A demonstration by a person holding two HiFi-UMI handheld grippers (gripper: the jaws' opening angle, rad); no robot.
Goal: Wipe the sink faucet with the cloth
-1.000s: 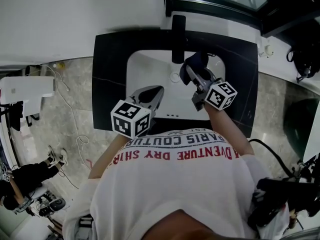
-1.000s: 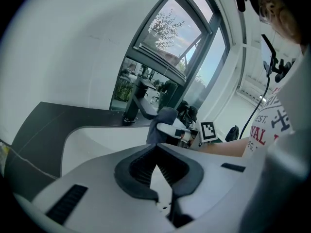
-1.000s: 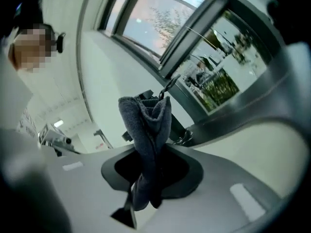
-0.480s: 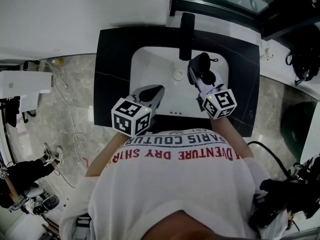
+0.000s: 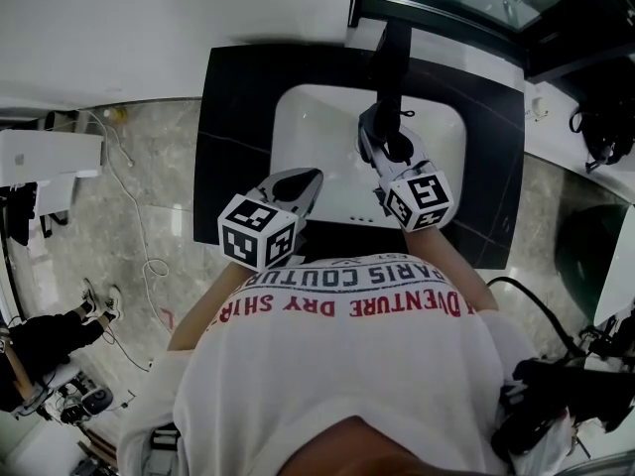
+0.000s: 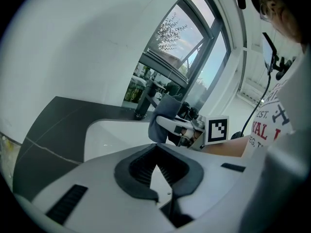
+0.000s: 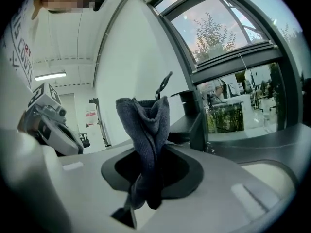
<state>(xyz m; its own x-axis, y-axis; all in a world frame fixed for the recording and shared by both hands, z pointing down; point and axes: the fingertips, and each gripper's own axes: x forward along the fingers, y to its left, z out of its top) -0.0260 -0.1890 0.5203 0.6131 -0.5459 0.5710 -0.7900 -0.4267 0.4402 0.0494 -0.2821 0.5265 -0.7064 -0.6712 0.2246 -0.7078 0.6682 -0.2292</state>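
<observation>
Rough grey knit cloth (image 7: 146,130); matt black faucet (image 5: 389,67); glossy white sink (image 5: 317,142).

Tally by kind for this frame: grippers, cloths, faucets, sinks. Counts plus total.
Grippers: 2, the left gripper and the right gripper
Cloth: 1, the cloth, clamped in the right gripper's jaws
Faucet: 1, the faucet
Sink: 1, the sink
Total: 5

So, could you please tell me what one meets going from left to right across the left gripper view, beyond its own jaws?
black countertop → faucet → cloth → right gripper's marker cube → person's white shirt
</observation>
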